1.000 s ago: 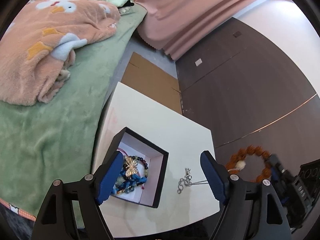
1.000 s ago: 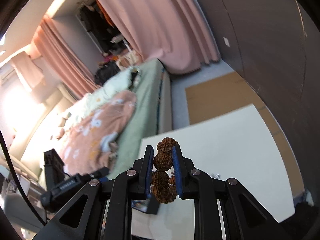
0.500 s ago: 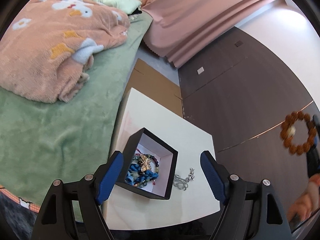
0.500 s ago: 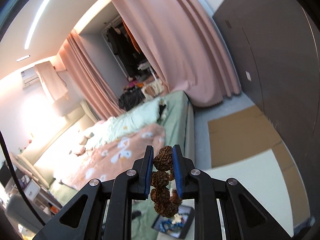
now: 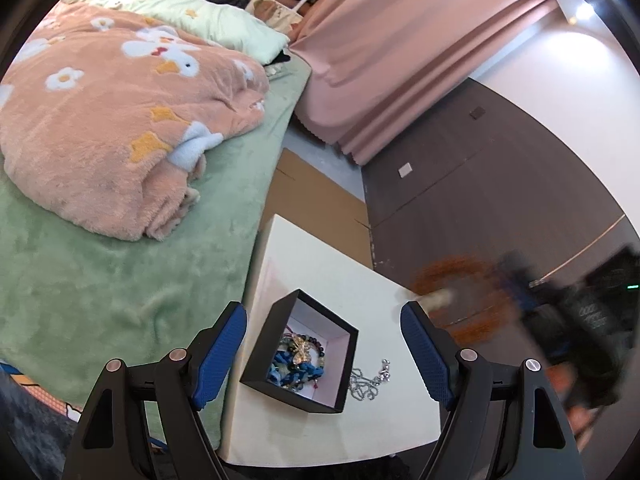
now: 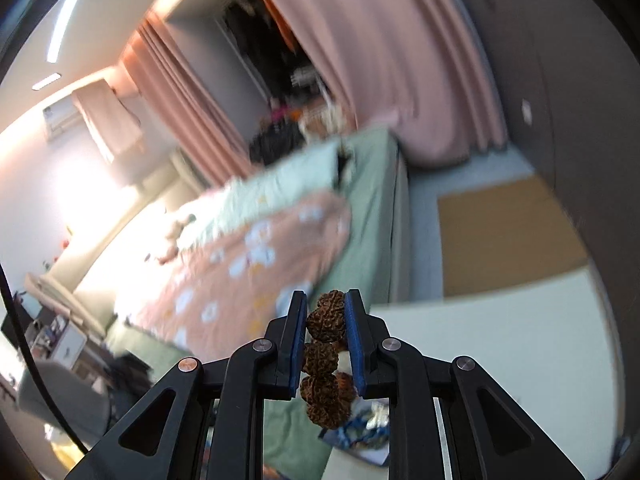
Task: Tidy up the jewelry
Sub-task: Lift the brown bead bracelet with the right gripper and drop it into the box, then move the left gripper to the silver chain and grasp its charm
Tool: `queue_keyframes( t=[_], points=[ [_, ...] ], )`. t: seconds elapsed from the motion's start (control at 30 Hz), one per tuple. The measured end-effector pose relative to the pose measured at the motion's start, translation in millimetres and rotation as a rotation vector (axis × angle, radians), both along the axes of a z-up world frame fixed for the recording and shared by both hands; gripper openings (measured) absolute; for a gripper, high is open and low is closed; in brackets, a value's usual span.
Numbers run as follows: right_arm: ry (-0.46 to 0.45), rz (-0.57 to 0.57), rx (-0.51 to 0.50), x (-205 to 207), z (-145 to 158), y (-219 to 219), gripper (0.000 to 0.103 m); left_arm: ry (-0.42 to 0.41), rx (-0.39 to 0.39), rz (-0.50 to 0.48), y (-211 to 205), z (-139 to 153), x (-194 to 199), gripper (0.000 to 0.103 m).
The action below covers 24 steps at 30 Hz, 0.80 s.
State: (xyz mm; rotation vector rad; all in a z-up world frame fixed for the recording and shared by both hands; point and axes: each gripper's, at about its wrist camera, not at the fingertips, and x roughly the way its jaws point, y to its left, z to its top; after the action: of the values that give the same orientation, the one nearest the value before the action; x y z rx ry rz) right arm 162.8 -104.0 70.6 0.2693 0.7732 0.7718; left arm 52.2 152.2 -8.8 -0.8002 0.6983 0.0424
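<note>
A bedroom: a small white table (image 5: pixel 320 276) beside the green bed (image 5: pixel 120 280). The left gripper (image 5: pixel 322 344), fingers wide and empty, hovers over the black box (image 5: pixel 298 394). At its 2 o'clock, the right gripper (image 6: pixel 326 322) pinches the brown bead bracelet (image 6: pixel 324 360); dangling, it could swing and miss the box.

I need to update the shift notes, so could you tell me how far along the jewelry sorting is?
Partly done. Several pieces, a gold butterfly ornament among them, already lie in the black box. The right gripper is shut on the brown bead bracelet, held in the air. The silver chain lies on the white table beside the box, and the left gripper is open and empty.
</note>
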Motion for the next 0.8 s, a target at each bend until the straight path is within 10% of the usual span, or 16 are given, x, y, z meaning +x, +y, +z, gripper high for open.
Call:
queue_keyframes(
  t=[0.23, 0.33, 0.8],
  points=[
    [0.229, 0.083, -0.132, 24.7, -70.5, 15.1, 0.038, 0.004, 0.036, 0.01, -5.8, 1.0, 3.3, 0.08],
    [0.19, 0.034, -0.113, 22.3, -62.8, -12.4, 0.068, 0.003, 0.051, -0.023, -18.0, 1.5, 11.9, 0.08],
    [0.196, -0.082, -0.164, 23.9, -78.6, -103.9, 0.07, 0.036, 0.114, -0.184, -92.7, -6.9, 45.3, 0.08]
  ],
)
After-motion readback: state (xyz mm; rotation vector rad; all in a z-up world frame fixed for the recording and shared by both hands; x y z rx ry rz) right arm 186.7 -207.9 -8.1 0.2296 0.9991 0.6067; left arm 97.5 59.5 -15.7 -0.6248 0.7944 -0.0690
